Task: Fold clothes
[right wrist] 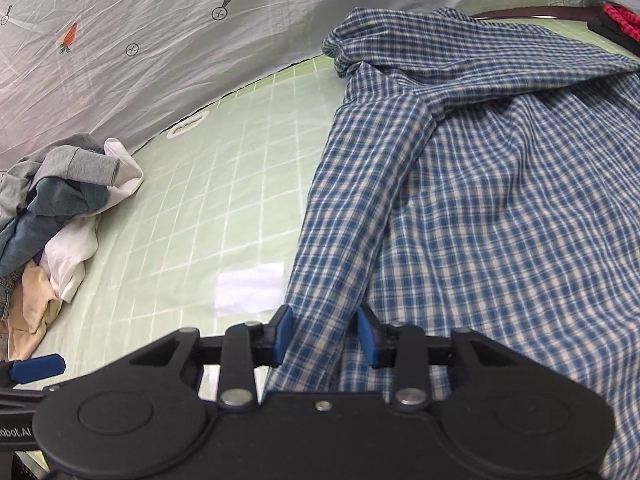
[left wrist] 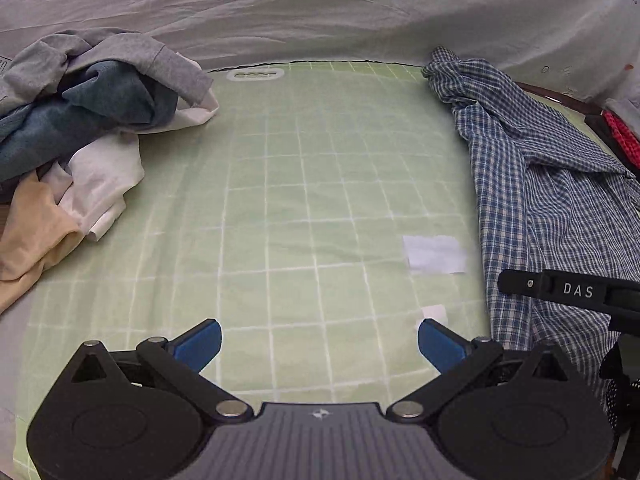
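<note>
A blue and white checked shirt [right wrist: 480, 184] lies spread on the right of the green grid mat [right wrist: 224, 200]; it also shows in the left wrist view [left wrist: 540, 184]. My right gripper [right wrist: 326, 334] is partly closed on the shirt's near sleeve edge, with the cloth between its blue pads [right wrist: 283, 334]. My left gripper [left wrist: 320, 344] is wide open and empty above the bare mat [left wrist: 300, 208], left of the shirt. The right gripper's black body [left wrist: 572, 292] shows at the right edge of the left wrist view.
A heap of crumpled clothes [left wrist: 76, 132], grey, dark blue, white and beige, sits at the mat's left [right wrist: 52, 224]. A grey printed sheet [left wrist: 320, 12] rises behind the mat. White paper patches [left wrist: 434, 254] lie on the mat. Red-black items [right wrist: 618, 20] sit far right.
</note>
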The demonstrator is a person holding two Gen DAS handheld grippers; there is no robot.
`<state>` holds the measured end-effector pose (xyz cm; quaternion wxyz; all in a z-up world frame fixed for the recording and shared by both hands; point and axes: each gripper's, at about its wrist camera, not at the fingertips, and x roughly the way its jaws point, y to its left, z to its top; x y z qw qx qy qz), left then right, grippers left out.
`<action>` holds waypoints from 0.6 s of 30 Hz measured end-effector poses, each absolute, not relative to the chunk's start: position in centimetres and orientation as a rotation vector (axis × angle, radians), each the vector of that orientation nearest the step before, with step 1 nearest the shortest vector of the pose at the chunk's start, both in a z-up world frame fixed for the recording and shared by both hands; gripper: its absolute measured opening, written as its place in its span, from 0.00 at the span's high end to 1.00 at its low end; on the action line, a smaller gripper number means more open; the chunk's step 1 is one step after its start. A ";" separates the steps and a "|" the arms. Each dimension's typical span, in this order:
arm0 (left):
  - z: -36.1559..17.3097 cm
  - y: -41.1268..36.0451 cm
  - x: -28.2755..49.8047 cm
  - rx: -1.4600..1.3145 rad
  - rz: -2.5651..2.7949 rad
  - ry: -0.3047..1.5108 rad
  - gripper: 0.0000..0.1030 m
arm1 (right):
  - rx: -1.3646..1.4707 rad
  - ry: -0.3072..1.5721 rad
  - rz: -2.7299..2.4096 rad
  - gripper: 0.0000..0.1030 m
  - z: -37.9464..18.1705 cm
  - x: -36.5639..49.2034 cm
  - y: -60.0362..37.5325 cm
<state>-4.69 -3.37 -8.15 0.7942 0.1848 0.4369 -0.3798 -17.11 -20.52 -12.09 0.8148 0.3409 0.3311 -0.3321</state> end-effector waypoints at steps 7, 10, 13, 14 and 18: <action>-8.2 -2.7 -4.3 0.369 -0.822 0.956 0.00 | 0.773 0.707 -0.690 0.75 -12.0 -18.2 -19.4; -8.3 -3.3 -4.8 0.374 -0.849 0.955 0.00 | 0.782 0.686 -0.673 0.93 -11.8 -18.6 -19.3; -8.3 -3.9 -5.5 0.387 -0.877 0.951 0.00 | 0.776 0.665 -0.667 0.95 -11.3 -19.1 -19.3; -8.3 -4.1 -5.7 0.392 -0.884 0.952 0.00 | 0.773 0.659 -0.667 0.96 -11.1 -19.3 -19.3; -8.5 -5.0 -6.6 0.401 -0.911 0.955 0.00 | 0.751 0.636 -0.664 0.96 -10.2 -20.4 -19.4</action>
